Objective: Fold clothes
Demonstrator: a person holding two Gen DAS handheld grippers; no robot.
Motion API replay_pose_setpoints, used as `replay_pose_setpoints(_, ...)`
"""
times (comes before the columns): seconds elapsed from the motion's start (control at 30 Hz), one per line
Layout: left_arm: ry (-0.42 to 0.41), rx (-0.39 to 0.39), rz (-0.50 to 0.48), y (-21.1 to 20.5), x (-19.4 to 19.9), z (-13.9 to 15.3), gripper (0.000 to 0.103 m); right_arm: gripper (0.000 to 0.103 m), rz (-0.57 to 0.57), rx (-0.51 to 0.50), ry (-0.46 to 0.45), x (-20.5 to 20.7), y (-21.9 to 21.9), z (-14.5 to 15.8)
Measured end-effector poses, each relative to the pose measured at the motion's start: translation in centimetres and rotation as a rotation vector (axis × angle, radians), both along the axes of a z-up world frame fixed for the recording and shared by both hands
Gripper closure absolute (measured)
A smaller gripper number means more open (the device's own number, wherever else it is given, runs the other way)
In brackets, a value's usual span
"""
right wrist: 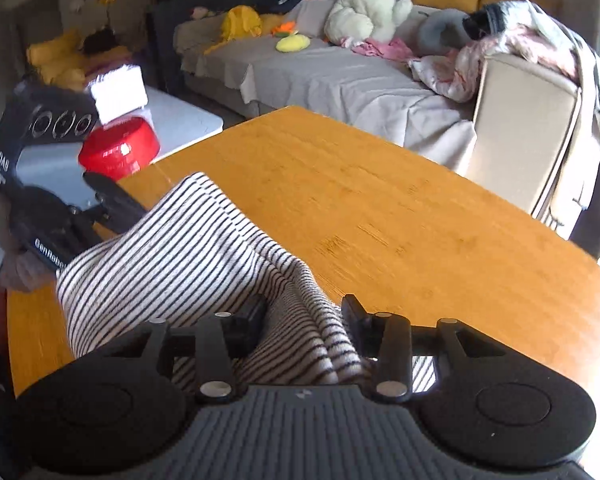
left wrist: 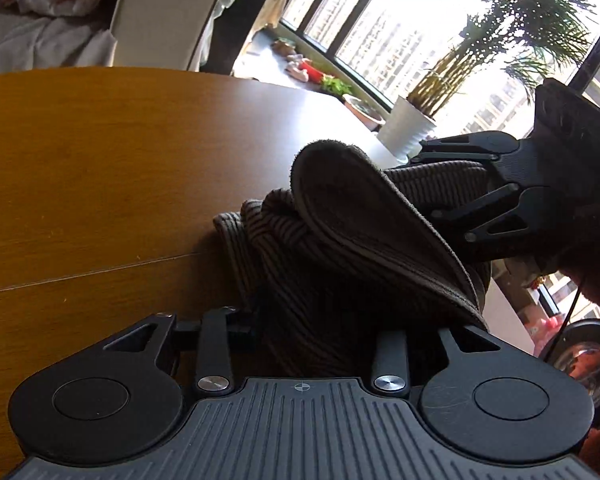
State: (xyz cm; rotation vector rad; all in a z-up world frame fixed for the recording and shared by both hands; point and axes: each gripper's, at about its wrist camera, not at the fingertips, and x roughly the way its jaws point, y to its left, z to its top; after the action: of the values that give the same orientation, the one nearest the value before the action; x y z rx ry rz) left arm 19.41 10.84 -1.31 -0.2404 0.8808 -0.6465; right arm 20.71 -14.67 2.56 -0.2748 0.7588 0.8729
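Note:
A black-and-white striped garment [right wrist: 188, 248] is bunched and held up over the wooden table [right wrist: 400, 216]. My right gripper [right wrist: 304, 316] is shut on one edge of it, cloth filling the gap between the fingers. My left gripper [left wrist: 316, 320] is shut on another part of the same garment [left wrist: 340, 232], which drapes over its fingers and hides the tips. In the left wrist view the right gripper [left wrist: 496, 200] sits at the far right behind the cloth. In the right wrist view the left gripper [right wrist: 80, 208] is at the left edge, against the cloth.
A beige chair [right wrist: 516, 128] stands at the table's far side. A sofa [right wrist: 320, 68] with plush toys lies beyond. A red bowl [right wrist: 120, 148] and white box sit on a side table at left. A potted plant [left wrist: 412, 124] stands by the window.

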Motion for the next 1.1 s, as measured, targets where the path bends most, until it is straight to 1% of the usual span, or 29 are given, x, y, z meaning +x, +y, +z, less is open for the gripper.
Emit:
replay_pose_setpoints(0.13, -0.011, 0.022, 0.004, -0.5, -0.3, 0.3, 0.062, 0.051, -0.073, 0.077, 0.033, 0.0, -1.7, -1.1)
replay_pose_setpoints(0.17, -0.02, 0.041, 0.011, -0.6, -0.3, 0.6, 0.061, 0.051, -0.087, 0.09, 0.033, 0.0, -1.9, -1.3)
replay_pose_setpoints(0.23, -0.047, 0.088, 0.03, -0.6, -0.6, 1.2, 0.05, 0.048, -0.116, 0.117, 0.033, -0.1, -2.3, -1.7)
replay_pose_setpoints(0.3, -0.081, 0.142, 0.054, -0.5, -1.0, 2.0, 0.048, 0.04, -0.148, 0.145, 0.04, -0.1, -2.7, -2.1)
replay_pose_setpoints(0.37, -0.122, 0.155, 0.076, 0.0, -1.6, 3.5, 0.044, 0.037, -0.182, 0.191, 0.061, 0.2, -3.3, -2.6)
replay_pose_setpoints(0.4, -0.148, 0.148, 0.086, 0.2, -2.1, 4.4, 0.039, 0.036, -0.197, 0.213, 0.07, 0.2, -3.6, -2.9)
replay_pose_setpoints(0.47, -0.218, 0.137, 0.103, 0.4, -3.2, 6.5, 0.037, 0.034, -0.224, 0.241, 0.069, 0.1, -4.1, -3.2)
replay_pose_setpoints(0.53, -0.303, 0.143, 0.115, -0.1, -4.4, 8.6, 0.029, 0.032, -0.25, 0.255, 0.054, -0.3, -4.3, -3.4)
replay_pose_setpoints(0.63, -0.387, 0.133, 0.054, -2.4, -5.8, 10.2, 0.028, 0.03, -0.282, 0.256, 0.018, -1.0, -4.4, -3.5)
replay_pose_setpoints(0.7, -0.409, 0.14, -0.031, -4.8, -6.3, 10.2, 0.028, 0.029, -0.313, 0.256, 0.009, -1.3, -4.6, -3.4)
replay_pose_setpoints(0.77, -0.408, 0.176, -0.114, -7.5, -6.1, 9.3, 0.028, 0.027, -0.346, 0.257, 0.004, -1.6, -4.9, -3.3)
replay_pose_setpoints(0.8, -0.393, 0.189, -0.134, -8.3, -5.7, 8.6, 0.028, 0.025, -0.366, 0.259, -0.002, -1.9, -5.2, -3.1)
replay_pose_setpoints(0.83, -0.359, 0.199, -0.138, -9.1, -4.8, 7.5, 0.028, 0.025, -0.387, 0.263, -0.011, -2.1, -5.6, -2.9)
replay_pose_setpoints(0.9, -0.294, 0.215, -0.11, -9.5, -2.7, 5.2, 0.029, 0.024, -0.434, 0.274, -0.033, -2.9, -6.6, -2.7)
replay_pose_setpoints(0.93, -0.263, 0.205, -0.091, -9.4, -1.9, 4.3, 0.029, 0.024, -0.458, 0.271, -0.047, -3.3, -7.1, -2.6)
replay_pose_setpoints(1.0, -0.218, 0.151, -0.06, -8.9, -0.9, 3.4, 0.028, 0.024, -0.507, 0.212, -0.096, -4.1, -7.6, -2.7)
replay_pose_setpoints(1.07, -0.208, 0.117, -0.052, -8.6, -0.6, 3.1, 0.028, 0.024, -0.535, 0.16, -0.114, -4.4, -7.6, -3.1)
replay_pose_setpoints(1.1, -0.208, 0.114, -0.052, -8.6, -0.5, 3.0, 0.028, 0.024, -0.551, 0.149, -0.11, -4.5, -7.5, -3.3)
